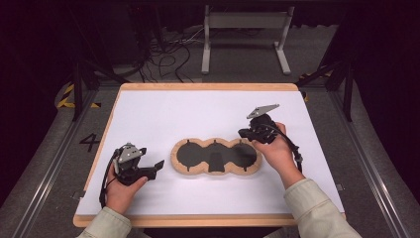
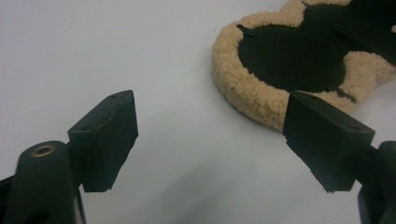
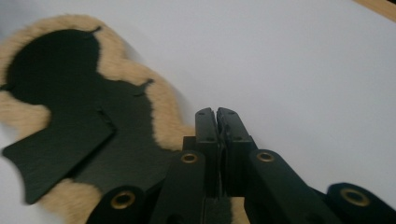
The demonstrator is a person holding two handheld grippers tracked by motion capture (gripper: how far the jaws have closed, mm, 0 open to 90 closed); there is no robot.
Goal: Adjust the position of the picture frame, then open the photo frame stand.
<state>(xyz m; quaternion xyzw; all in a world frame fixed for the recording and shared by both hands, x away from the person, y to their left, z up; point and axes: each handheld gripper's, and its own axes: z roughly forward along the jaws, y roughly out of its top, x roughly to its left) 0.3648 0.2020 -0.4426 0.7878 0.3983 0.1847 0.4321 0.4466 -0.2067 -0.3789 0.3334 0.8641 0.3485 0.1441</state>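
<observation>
Left tool (image 2: 210, 140) gapes empty, right tool (image 3: 217, 116) pinched shut (empty); one fleece pad (image 1: 216, 156).

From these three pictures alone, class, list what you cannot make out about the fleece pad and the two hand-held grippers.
- Fleece pad, high view: too small to show what the black flap is.
- Pad, left gripper view: far end cut off by the frame edge.
- Pad, right gripper view: near end hidden behind the right hand-held gripper.
- Left hand-held gripper: body cut off below.

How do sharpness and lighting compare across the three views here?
High view: white tabletop bright, surroundings nearly black, picture soft. Left gripper view: fleece-edged black pad fairly sharp, near jaws soft. Right gripper view: pad's black flap smeared at its left edge, fleece fuzzy, shut right gripper sharper.
</observation>
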